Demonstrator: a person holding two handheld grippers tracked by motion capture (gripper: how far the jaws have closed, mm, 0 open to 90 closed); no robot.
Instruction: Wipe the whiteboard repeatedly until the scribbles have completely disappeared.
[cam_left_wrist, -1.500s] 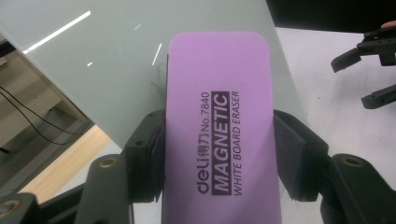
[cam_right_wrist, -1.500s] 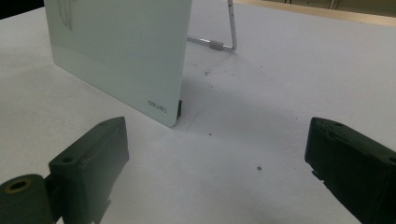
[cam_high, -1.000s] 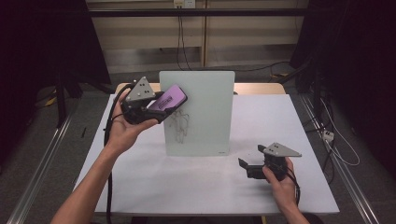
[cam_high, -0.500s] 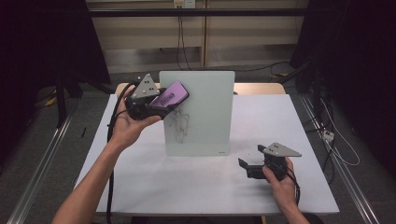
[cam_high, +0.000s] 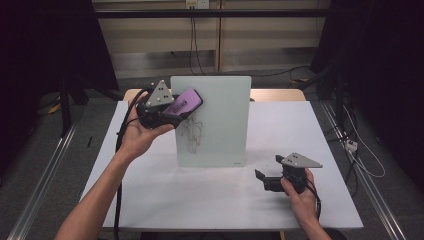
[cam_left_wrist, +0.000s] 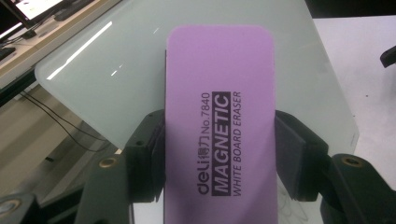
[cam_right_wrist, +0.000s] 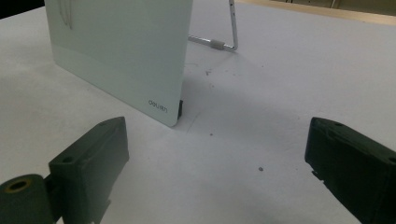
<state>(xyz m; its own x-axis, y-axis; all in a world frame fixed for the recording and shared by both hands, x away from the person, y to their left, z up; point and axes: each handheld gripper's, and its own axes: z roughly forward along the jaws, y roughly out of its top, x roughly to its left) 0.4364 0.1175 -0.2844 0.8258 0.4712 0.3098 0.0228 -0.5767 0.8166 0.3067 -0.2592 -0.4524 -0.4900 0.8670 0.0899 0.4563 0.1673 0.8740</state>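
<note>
The left tool (cam_high: 172, 111) was clamped on a purple magnetic whiteboard eraser (cam_high: 183, 102), jaws pressing its two long sides, as the left gripper view showed w/ the printed label facing the camera (cam_left_wrist: 218, 140). It was held up off the bench (cam_high: 210, 200) at the upper left corner of a small glass whiteboard (cam_high: 220, 120), which stood upright on a wire stand near the bench's middle. Black scribbled marks (cam_high: 192, 132) sat on the board's left half, below the eraser. Whether the eraser touched the glass yet couldn't be told. The right tool (cam_high: 267, 179) rested low on the bench, near the board's lower right corner, jaws wide apart & holding nothing; its own view showed the corner w/ the brand mark (cam_right_wrist: 159, 108) and the stand's wire leg (cam_right_wrist: 219, 44) behind. Judged step: wipe the marks off. To do it well, prob. turn the eraser so its felt face lies flat on the glass, press lightly & sweep down across the scribble in overlapping passes. The board looked light on its stand, so a hard push could tip or slide it; steadying the right edge w/ the free tool might help.
</note>
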